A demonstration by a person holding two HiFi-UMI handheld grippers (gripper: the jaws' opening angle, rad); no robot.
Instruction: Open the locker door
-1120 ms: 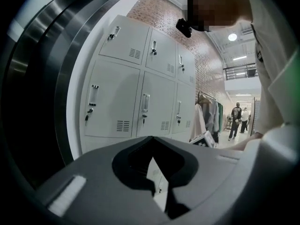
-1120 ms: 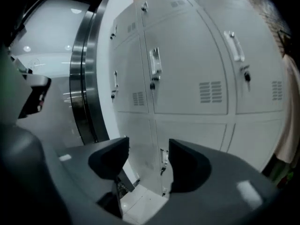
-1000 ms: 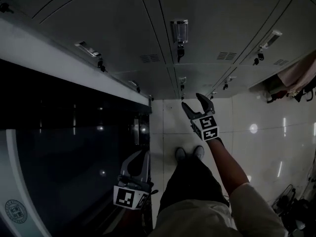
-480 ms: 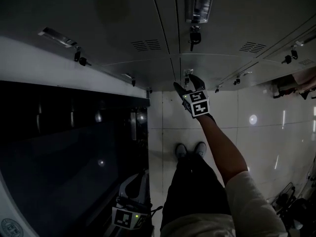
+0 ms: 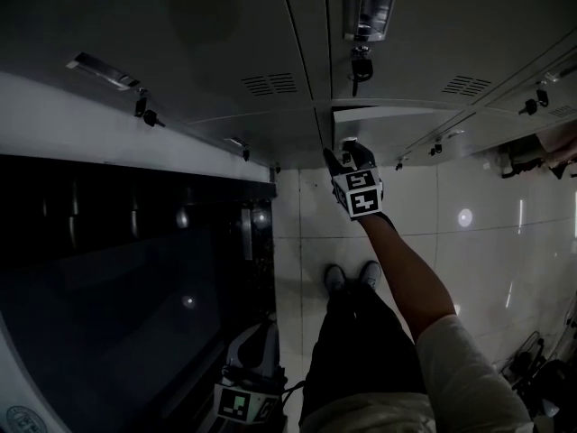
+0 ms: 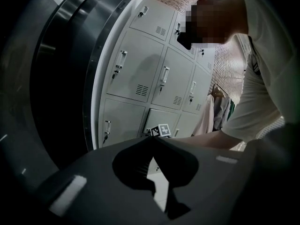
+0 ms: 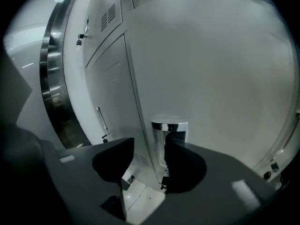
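Observation:
The grey locker door (image 5: 397,126) is in the bank's lower row, with a chrome handle (image 5: 350,142) near its left edge. A pale strip shows along its top edge, as if it stands slightly ajar. My right gripper (image 5: 348,156) reaches down to that handle. In the right gripper view the handle (image 7: 159,144) stands between the closing jaws of the right gripper (image 7: 150,146), against the right one, and a gap shows at the left one. My left gripper (image 5: 257,336) hangs low by the person's leg, and in its own view the left gripper (image 6: 152,139) has touching tips and holds nothing.
Above is another locker handle (image 5: 365,7) with a key (image 5: 359,66) hanging below it. A dark glossy panel (image 5: 108,278) fills the left. Clothes (image 5: 541,147) hang at the right. The person's shoes (image 5: 347,278) stand on the white tiled floor (image 5: 469,242).
My right gripper has gone from mid-air down onto the lower locker's handle. A pale strip has appeared along that door's top edge. The left gripper has sunk lower in the head view.

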